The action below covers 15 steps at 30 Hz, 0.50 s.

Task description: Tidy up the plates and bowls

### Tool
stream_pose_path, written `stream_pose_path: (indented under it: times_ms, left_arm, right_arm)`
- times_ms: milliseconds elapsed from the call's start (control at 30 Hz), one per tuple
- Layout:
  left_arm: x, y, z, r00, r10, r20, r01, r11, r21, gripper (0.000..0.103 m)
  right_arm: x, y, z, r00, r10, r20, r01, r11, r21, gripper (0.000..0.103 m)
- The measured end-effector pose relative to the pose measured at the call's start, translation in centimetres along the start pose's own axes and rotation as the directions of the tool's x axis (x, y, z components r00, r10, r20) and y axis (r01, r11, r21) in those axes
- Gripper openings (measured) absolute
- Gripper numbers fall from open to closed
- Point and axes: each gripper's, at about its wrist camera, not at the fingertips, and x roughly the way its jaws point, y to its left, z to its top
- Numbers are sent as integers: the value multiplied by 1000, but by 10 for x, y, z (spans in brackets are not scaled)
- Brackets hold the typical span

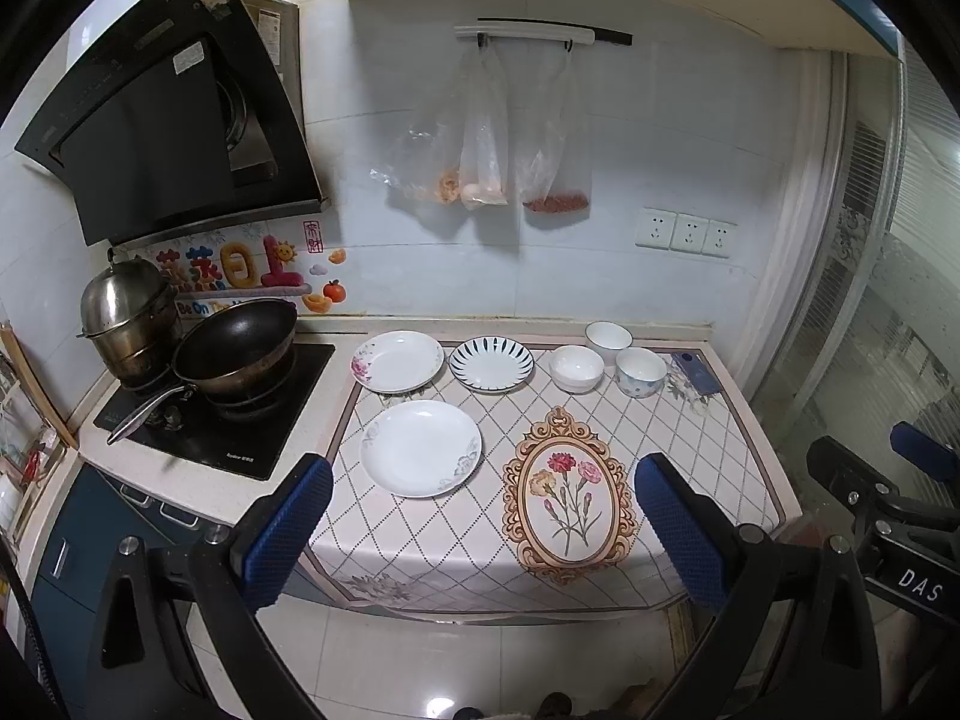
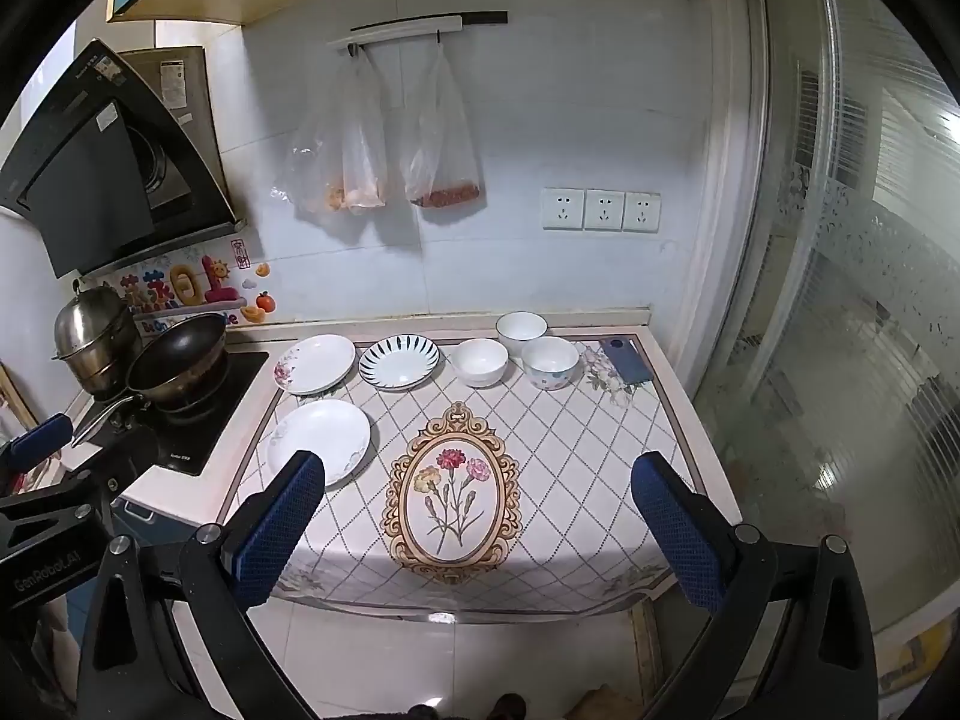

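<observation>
Three plates lie on the patterned cloth: a white plate [image 1: 420, 447] [image 2: 318, 441] at the front left, a pink-flowered plate [image 1: 397, 361] [image 2: 315, 363] behind it, and a blue-striped plate [image 1: 491, 363] [image 2: 399, 362] to its right. Three bowls stand at the back right: a white bowl [image 1: 576, 367] [image 2: 479, 361], a second white bowl [image 1: 608, 341] [image 2: 521, 330] and a blue-patterned bowl [image 1: 640, 372] [image 2: 549, 363]. My left gripper [image 1: 483, 519] and my right gripper [image 2: 480, 516] are both open and empty, held in front of the counter's near edge.
A black wok [image 1: 237, 345] and a steel pot [image 1: 129, 324] sit on the stove [image 1: 240, 438] at the left. A dark phone [image 1: 695, 373] [image 2: 625, 361] lies at the cloth's back right. Plastic bags [image 1: 480, 138] hang on the wall. A glass door [image 2: 870, 330] is at the right.
</observation>
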Motion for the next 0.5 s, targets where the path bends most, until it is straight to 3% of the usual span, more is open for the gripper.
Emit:
stream_pose_path:
  times_ms: [500]
  left_arm:
    - [-2,-9,-5,1000,3,2,-3,1000,-4,103]
  right_arm:
    - [-1,0,-1,1000,7,0,-7,1000,2,103]
